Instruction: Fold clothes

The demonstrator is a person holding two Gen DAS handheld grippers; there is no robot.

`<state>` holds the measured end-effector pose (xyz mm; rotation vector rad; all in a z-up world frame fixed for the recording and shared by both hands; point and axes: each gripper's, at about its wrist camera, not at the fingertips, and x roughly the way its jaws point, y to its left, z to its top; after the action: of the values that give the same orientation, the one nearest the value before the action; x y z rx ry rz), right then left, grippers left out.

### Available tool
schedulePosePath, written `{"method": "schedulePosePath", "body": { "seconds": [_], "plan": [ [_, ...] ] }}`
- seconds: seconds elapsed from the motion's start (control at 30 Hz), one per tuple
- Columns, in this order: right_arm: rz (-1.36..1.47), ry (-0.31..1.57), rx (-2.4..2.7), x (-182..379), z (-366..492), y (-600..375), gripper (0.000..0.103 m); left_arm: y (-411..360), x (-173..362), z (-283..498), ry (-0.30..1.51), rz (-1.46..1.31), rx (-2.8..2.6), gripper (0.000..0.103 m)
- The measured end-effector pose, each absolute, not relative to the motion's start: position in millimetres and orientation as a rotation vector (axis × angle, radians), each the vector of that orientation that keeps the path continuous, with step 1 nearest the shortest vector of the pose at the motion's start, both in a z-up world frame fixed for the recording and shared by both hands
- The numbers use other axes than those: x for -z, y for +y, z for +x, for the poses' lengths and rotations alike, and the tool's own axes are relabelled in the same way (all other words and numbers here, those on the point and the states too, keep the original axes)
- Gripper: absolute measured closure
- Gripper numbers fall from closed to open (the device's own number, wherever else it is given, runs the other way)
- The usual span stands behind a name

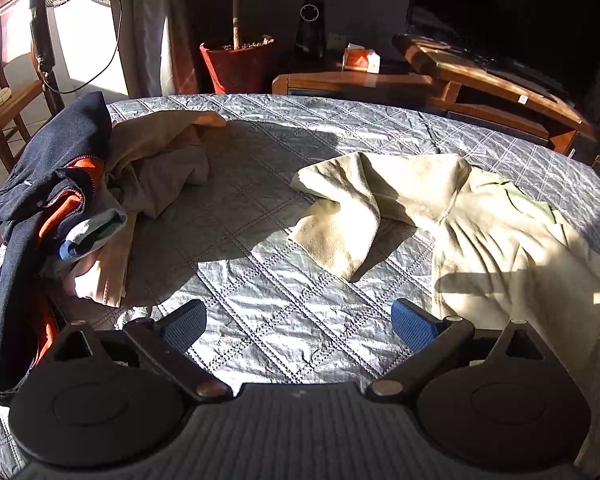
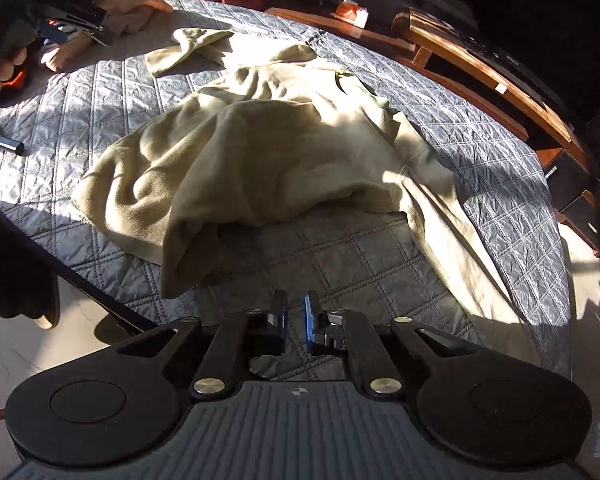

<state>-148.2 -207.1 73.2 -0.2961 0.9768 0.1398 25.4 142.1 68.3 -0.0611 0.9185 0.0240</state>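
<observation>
Fleece, cream top [image 2: 260, 152] rumpled mid-frame on quilted surface [image 2: 480, 184] | soft, light, floppy: pinch hem or shoulder seams | long axis runs lower left to upper right, collar far | left gripper [image 1: 298, 322] spread, empty | right gripper [image 2: 296, 316] nearly closed, empty | pile [image 1: 60, 200] left

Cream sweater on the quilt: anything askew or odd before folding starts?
Yes. The cream sweater lies crumpled, its hem bunched and doubled over, one sleeve twisted. Neither the left gripper nor the right gripper holds it.

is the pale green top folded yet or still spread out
Not folded: the pale green top lies rumpled and loosely spread on the quilted cover, one sleeve flung outward.
</observation>
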Motion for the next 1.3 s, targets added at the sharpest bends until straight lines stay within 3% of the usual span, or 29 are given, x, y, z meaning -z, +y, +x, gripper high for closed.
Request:
{"method": "schedulePosePath", "body": {
  "seconds": [0.1,0.47,0.53,0.6,0.7,0.77,0.83,1.1,1.2,1.3],
  "plan": [
    [-0.036,0.922,-0.091,-74,-119,-241,0.083,141,-68,26,0.919,-0.058,-0.025,0.005],
    [0.511,0.845,0.036,18,-30,-289,0.082,138,-62,29,0.932,-0.031,-0.025,0.005],
    [0.656,0.78,0.087,25,-28,-308,0.058,138,-61,30,0.935,-0.023,-0.025,0.005],
    [0.789,0.728,0.137,34,-27,-325,0.045,136,-60,31,0.937,-0.02,-0.026,0.005],
    [0.851,0.714,0.171,46,-17,-339,0.047,134,-59,32,0.939,-0.015,-0.023,0.005],
    [0.855,0.713,0.199,52,-9,-345,0.057,129,-58,32,0.942,-0.002,-0.017,0.005],
    [0.831,0.711,0.219,56,1,-350,0.094,124,-55,33,0.946,0.015,-0.011,0.005],
    [0.184,0.672,0.189,1,69,-348,0.094,110,-51,37,0.96,0.044,0.0,0.005],
    [0.14,0.708,0.214,-5,73,-352,0.078,103,-50,40,0.961,0.046,0.008,0.005],
    [0.193,0.728,0.14,-4,47,-343,0.078,95,-50,42,0.962,0.048,0.018,0.005]
  ]
}}
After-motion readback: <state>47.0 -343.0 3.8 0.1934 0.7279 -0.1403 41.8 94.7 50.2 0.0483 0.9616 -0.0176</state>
